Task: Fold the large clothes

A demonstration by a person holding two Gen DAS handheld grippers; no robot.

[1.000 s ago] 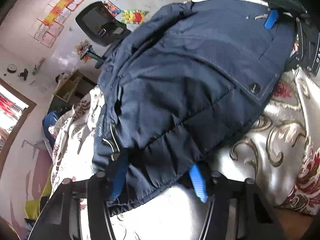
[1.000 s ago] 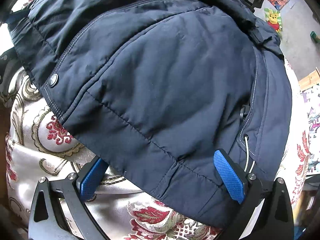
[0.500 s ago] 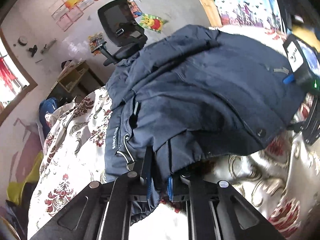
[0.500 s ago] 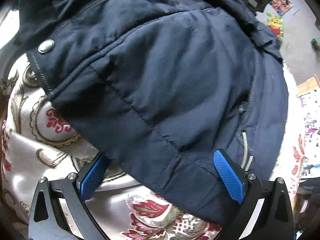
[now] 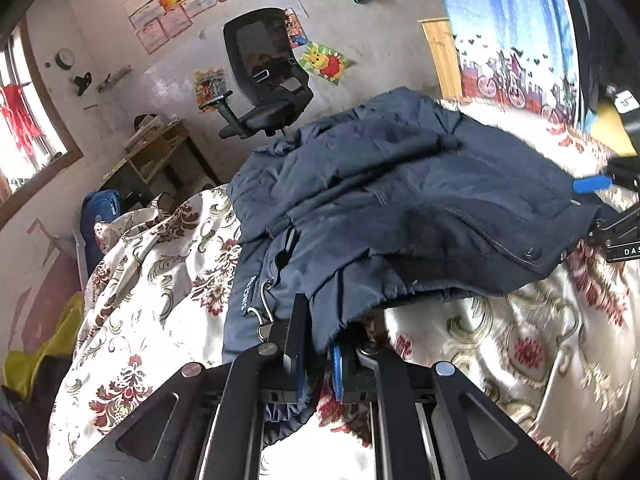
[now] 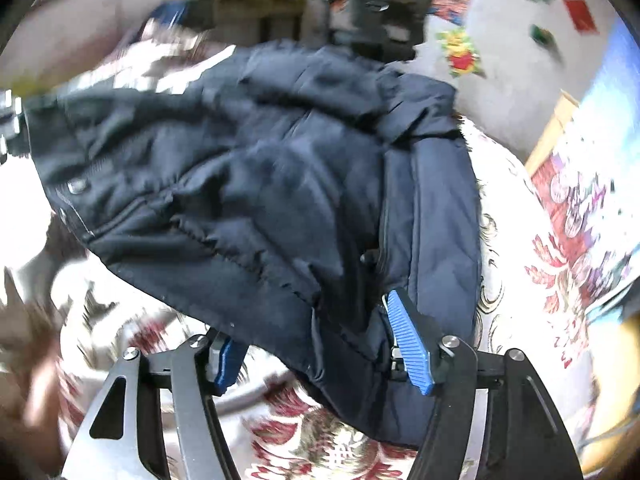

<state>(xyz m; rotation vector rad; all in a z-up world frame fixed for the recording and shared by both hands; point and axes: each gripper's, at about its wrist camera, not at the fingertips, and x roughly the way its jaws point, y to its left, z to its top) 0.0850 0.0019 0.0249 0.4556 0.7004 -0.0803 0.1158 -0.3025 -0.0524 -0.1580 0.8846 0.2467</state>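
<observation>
A dark navy padded jacket lies bunched on a floral bedspread. My left gripper is shut on the jacket's near hem, and the fabric hangs down between its blue pads. In the right wrist view the jacket is blurred by motion. My right gripper is closing with the other end of the hem between its fingers. Its right pad still shows a bare blue face. In the left wrist view, one blue finger of the right gripper shows at the jacket's far right edge.
Beyond the bed stand a black office chair and a low wooden shelf unit against a wall with posters. A blue printed curtain hangs at the right. A yellow cloth lies at the bed's left edge.
The left jaws went from wide apart to shut on the hem. The right jaws narrowed around the hem. Both grippers rose and tilted, lifting the jacket's near edge, so more of the room shows.
</observation>
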